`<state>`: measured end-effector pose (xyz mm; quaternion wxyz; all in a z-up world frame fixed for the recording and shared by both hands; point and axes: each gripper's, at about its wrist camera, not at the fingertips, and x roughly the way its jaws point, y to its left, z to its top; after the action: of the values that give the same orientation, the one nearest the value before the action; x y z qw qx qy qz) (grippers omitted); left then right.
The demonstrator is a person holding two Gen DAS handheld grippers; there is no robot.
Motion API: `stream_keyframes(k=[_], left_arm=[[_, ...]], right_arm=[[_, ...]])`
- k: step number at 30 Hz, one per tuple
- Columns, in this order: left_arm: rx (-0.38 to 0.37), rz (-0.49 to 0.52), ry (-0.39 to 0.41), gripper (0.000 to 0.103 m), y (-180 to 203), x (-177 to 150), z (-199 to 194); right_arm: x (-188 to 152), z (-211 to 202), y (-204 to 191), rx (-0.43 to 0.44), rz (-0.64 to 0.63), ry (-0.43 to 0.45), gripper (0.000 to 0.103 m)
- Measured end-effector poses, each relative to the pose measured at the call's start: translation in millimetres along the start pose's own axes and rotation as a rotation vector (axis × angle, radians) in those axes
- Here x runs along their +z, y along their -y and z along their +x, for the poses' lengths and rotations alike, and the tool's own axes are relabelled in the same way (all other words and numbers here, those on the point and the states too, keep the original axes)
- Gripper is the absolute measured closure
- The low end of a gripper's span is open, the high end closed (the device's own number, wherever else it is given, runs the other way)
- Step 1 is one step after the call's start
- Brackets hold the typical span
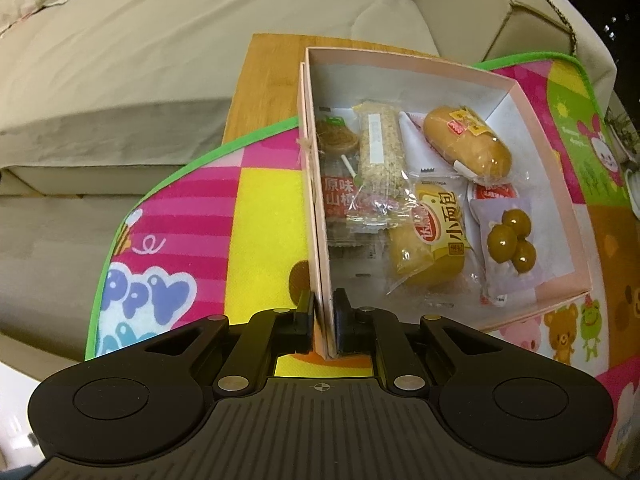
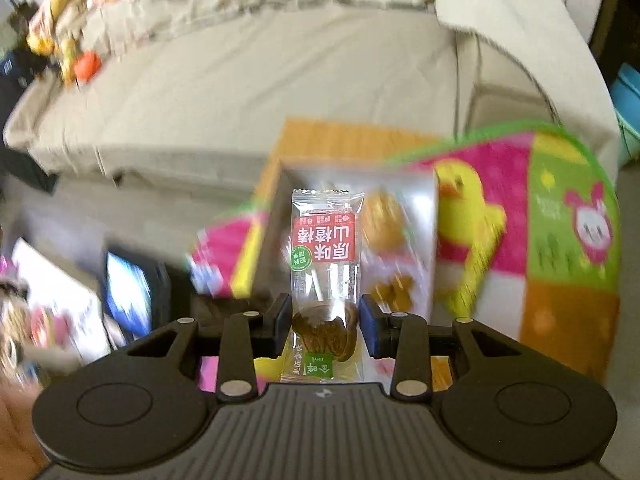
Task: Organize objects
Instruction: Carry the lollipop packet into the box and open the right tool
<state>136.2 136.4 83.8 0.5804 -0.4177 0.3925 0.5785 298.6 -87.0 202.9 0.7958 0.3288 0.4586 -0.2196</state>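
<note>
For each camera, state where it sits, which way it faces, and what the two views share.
Left wrist: on the left gripper, looking steeply down at the pink box; its fingers clamp the box's near wall.
Right wrist: on the right gripper, looking down from higher up, blurred; its fingers hold a hawthorn lollipop packet.
Shared: the box, the colourful mat, the wooden table, the beige sofa.

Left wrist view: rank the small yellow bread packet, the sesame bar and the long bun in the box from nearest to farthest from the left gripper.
1. Small yellow bread packet: mid-box, closest to the left gripper, which clamps the box wall.
2. Sesame bar: farther back, near that wall.
3. Long bun: back right; close to the bar's far end, so hard to separate.
</note>
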Motion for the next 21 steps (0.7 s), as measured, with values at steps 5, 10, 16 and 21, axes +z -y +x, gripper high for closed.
stream_keyframes(k=[5,10,16,21], left_arm=[[0.005,0.001,0.007,0.092,1,-1,0],[0.006,-0.013,0.008,0.092,0,-1,1],[0.023,0.003,0.012,0.092,3,1,3],[0.032,0.000,-0.004,0.092,4,5,3]], right_arm=[[40,14,-11,-0.042,0.062,0.106,0.063],[25,23,-1,-0.044,0.130,0.085,0.053],[-27,38,35,-0.139,0.239,-0.011,0.053],[-74,39,73,-0.204,0.380,-0.055,0.053]])
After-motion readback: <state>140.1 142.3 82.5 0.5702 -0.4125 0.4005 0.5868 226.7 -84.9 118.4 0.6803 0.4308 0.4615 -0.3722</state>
